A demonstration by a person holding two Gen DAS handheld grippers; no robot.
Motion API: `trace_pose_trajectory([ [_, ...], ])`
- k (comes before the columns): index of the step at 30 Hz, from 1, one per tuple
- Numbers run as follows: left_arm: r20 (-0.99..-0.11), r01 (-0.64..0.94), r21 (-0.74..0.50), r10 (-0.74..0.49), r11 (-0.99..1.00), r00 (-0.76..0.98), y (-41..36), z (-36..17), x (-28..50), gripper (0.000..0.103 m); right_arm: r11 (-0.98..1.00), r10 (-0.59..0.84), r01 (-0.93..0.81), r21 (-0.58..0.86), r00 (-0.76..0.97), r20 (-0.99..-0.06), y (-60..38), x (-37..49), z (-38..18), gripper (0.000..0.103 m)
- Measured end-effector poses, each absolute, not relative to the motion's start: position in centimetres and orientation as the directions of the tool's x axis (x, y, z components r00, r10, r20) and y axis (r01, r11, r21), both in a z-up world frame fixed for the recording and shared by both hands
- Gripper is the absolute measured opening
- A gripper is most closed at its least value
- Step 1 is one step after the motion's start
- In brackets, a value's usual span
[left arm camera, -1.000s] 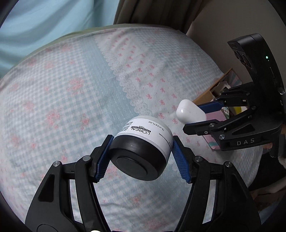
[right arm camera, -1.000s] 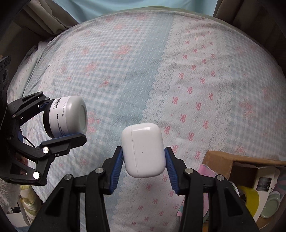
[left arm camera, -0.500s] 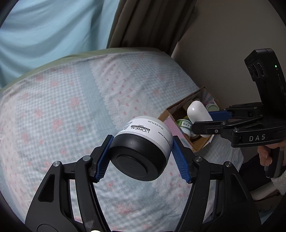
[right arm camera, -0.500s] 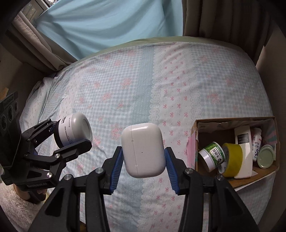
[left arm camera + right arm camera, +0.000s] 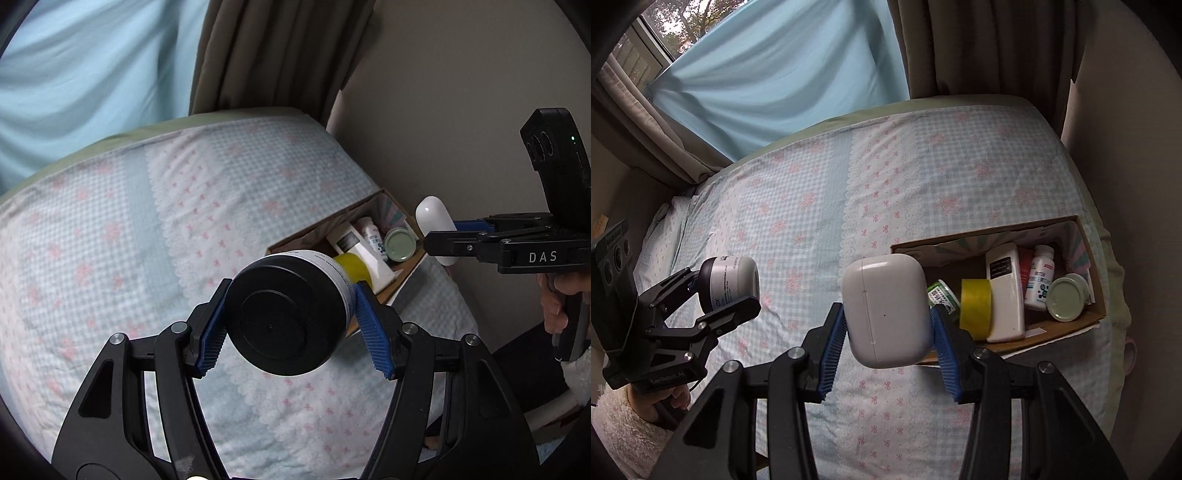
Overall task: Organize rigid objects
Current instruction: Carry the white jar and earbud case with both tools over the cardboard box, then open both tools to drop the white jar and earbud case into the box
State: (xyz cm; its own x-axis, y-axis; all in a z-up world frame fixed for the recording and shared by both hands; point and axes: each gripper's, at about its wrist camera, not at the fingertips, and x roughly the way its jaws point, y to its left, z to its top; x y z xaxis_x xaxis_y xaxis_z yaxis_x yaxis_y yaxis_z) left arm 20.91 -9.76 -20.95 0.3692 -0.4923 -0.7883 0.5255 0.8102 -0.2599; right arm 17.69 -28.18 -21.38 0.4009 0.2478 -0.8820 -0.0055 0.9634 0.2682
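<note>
My left gripper (image 5: 291, 325) is shut on a white cream jar with a black lid (image 5: 288, 314) and holds it in the air above the bed, near side of a cardboard box (image 5: 321, 225). The jar also shows in the right wrist view (image 5: 729, 282). My right gripper (image 5: 888, 328) is shut on a white earbud case (image 5: 886, 310), held in the air just left of the box (image 5: 1067, 330). The case shows in the left wrist view (image 5: 436, 225), to the right of the box.
The box holds a yellow tape roll (image 5: 975, 306), a white remote (image 5: 1004, 295), a white pill bottle (image 5: 1039, 277), a green-lidded jar (image 5: 1067, 299) and a green-labelled jar (image 5: 942, 293). The bed (image 5: 812, 206) has a blue and pink cover. Curtains (image 5: 775, 74) hang behind.
Both grippers have risen and turned toward the box at the bed's right edge with their objects held. The box is fully in view in both views.
</note>
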Motion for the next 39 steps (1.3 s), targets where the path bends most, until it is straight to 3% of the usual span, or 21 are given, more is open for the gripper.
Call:
trace_pose_trajectory([
  [14,-0.854,0.474,-0.302,-0.455,0.827,0.25,-22.1,-27.8,24.8,0.061,0.958,0.248,0.058,0.28,0.319,-0.915,-40.1,20.4,-27.3,0.043],
  [23,-0.908,0.369,-0.331,-0.399,0.869,0.127,-24.9,-35.2,28.9,0.061,0.942,0.288,0.112,0.317,0.217,-0.933,-43.6,23.0,-34.4,0.043],
  [33,-0.944,0.332,-0.294,-0.327,0.896,0.046,-26.5,-39.1,31.4,0.061,0.928,0.324,0.142,0.344,0.148,-0.934,-44.4,25.4,-39.9,0.043],
  [35,-0.943,0.298,-0.302,-0.33,0.905,0.046,-26.2,-39.1,31.7,0.065,0.924,0.331,0.154,0.349,0.13,-0.934,-44.6,25.8,-40.8,0.044],
  [36,-0.946,0.287,-0.295,-0.321,0.911,0.044,-26.1,-39.0,31.8,0.08,0.92,0.336,0.163,0.355,0.133,-0.932,-44.6,25.9,-40.9,0.045],
  [37,-0.946,0.281,-0.295,-0.321,0.913,0.047,-26.0,-38.8,31.9,0.103,0.911,0.352,0.174,0.374,0.147,-0.924,-44.8,26.0,-40.9,0.051],
  [38,-0.945,0.281,-0.293,-0.321,0.914,0.059,-25.9,-38.4,31.8,0.103,0.896,0.377,0.184,0.403,0.163,-0.912,-45.0,26.0,-40.8,0.057],
  [39,-0.945,0.286,-0.287,-0.319,0.914,0.069,-25.8,-37.9,31.6,0.103,0.88,0.406,0.194,0.434,0.171,-0.898,-45.2,26.0,-40.7,0.072],
])
